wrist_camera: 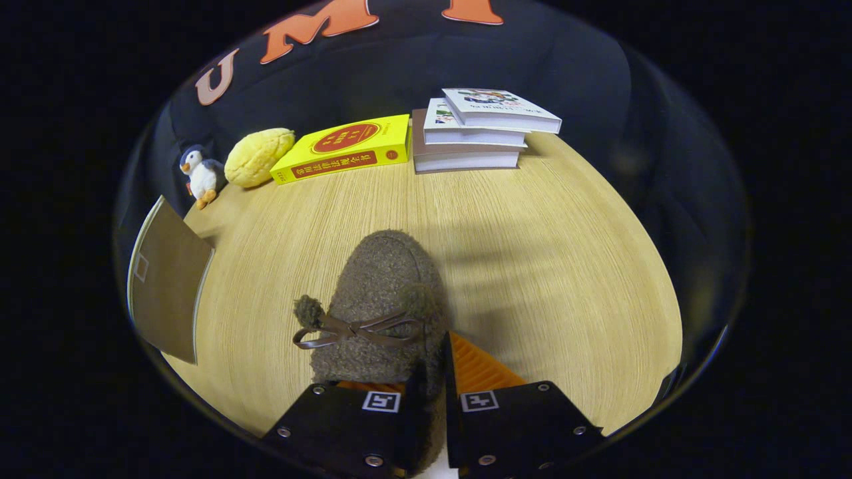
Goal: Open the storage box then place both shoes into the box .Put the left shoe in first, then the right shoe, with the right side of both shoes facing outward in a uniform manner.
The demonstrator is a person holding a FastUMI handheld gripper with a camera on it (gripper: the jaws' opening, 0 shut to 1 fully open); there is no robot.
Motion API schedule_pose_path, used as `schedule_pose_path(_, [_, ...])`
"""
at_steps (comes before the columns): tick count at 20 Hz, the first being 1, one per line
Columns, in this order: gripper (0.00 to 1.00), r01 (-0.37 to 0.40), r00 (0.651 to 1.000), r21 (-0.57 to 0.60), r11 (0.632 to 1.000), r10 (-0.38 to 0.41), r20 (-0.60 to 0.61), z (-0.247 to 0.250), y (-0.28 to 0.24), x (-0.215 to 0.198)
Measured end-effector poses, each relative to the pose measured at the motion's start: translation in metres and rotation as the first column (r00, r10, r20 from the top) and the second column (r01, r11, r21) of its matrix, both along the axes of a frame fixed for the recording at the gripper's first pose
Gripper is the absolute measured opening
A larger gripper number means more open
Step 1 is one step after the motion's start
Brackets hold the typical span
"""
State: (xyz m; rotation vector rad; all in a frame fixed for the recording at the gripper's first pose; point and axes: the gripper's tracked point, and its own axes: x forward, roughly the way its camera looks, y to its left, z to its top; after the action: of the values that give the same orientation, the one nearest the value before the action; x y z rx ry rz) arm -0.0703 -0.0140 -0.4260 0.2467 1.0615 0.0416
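Note:
A fuzzy brown shoe (383,279) with a thin brown bow over its top points its toe away from me, over the light wooden table (546,253). My gripper (434,372) is shut on the shoe's right side wall near the opening, with the fluffy edge squeezed in the narrow gap between the fingers. The heel end is hidden under the fingers. To the left of the shoe a brown flat panel (163,286) with a pale rim stands tilted at the table's edge; I cannot tell whether it is part of the storage box.
Along the far edge lie a stack of three books (476,133), a yellow book (346,150), a yellow plush (258,156) and a small penguin toy (200,174). Bare tabletop stretches ahead of the shoe and to its right.

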Motion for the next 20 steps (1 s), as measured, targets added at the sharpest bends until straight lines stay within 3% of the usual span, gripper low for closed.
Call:
schedule_pose_path(3, [0.11, -0.003, 1.000, 0.018, 1.000, 0.003, 0.001, 0.015, 0.009, -0.001])
schedule_pose_path(10, [0.10, 0.007, 0.998, 0.133, 0.991, -0.016, 0.066, 0.097, 0.067, 0.014])
schedule_pose_path(15, [0.10, -0.046, 0.996, 0.207, 0.977, 0.029, 0.085, 0.161, 0.139, 0.023])
schedule_pose_path(20, [0.10, -0.124, 0.990, 0.318, 0.940, 0.098, 0.099, 0.219, 0.231, 0.028])
